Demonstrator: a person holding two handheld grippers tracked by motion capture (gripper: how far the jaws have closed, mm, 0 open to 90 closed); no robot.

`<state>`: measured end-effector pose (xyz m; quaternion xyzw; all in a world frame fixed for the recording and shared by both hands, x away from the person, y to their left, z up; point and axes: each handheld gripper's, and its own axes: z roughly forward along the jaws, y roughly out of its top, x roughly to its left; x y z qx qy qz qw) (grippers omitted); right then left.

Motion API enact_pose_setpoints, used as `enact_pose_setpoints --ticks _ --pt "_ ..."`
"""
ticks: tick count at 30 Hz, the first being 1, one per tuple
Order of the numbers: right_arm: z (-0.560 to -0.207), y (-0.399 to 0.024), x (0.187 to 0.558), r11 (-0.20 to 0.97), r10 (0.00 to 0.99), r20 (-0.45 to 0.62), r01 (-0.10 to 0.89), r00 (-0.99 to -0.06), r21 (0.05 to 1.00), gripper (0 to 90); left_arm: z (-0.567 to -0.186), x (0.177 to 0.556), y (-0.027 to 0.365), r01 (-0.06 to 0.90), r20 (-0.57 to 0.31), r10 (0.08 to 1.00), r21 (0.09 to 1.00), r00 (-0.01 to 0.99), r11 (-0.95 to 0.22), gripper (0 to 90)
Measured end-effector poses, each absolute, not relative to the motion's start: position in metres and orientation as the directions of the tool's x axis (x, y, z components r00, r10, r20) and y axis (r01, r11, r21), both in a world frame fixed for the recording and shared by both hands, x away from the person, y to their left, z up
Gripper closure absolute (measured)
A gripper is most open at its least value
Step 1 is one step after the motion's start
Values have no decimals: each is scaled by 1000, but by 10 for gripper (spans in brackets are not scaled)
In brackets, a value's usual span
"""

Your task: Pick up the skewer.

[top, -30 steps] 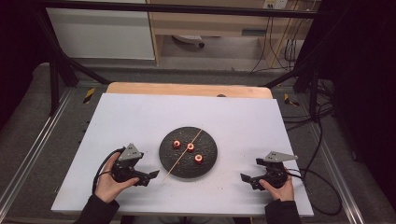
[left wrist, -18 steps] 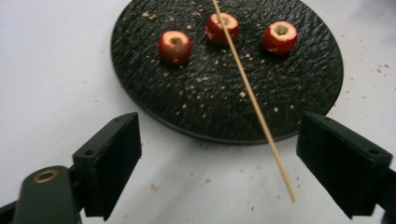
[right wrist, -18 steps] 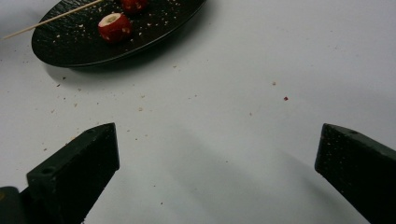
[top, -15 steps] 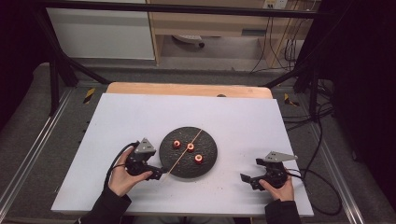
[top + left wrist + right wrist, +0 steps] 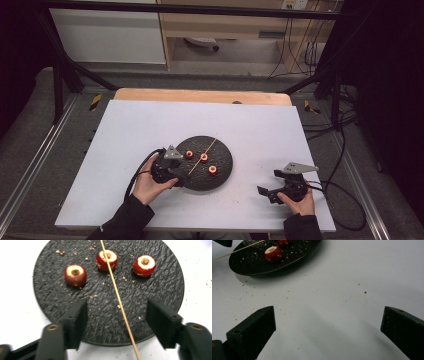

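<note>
1. Wooden skewer (image 5: 117, 298): one thin stick lies slantwise across the round black plate (image 5: 162, 272), its near end jutting past the plate's near rim onto the white table (image 5: 130, 130). In the high view the plate sits near the middle of the table, a little toward the near side.
2. Red cored fruits: three stand on the plate, each with a pale cut top and a hole in its middle. In the left gripper view one (image 5: 75, 275) is at the left, one (image 5: 107, 260) is in the middle with the skewer lying across it, and one (image 5: 144, 265) is at the right.
3. Left gripper (image 5: 117, 322): it is at the plate's near-left edge, and its jaws have just been closing. They stand one on each side of the skewer's near part, not pressing on it, so the skewer lies loose between them.
4. Right gripper (image 5: 263, 190): it rests on the table near the near-right corner, well apart from the plate, jaws spread wide with bare table between them.
5. Crumbs are scattered over the plate and the table around it.
6. No brand, label or writing can be read on anything.
</note>
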<state>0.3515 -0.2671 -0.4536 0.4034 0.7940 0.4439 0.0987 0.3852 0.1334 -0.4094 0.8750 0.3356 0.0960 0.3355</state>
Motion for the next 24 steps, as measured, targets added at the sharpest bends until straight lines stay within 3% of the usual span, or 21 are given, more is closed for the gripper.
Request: enact_pose_setpoints --ticks 24 --pt "-454 -267 352 285 727 200 553 -657 783 6 -419 392 108 577 -1 697 561 717 -593 789"
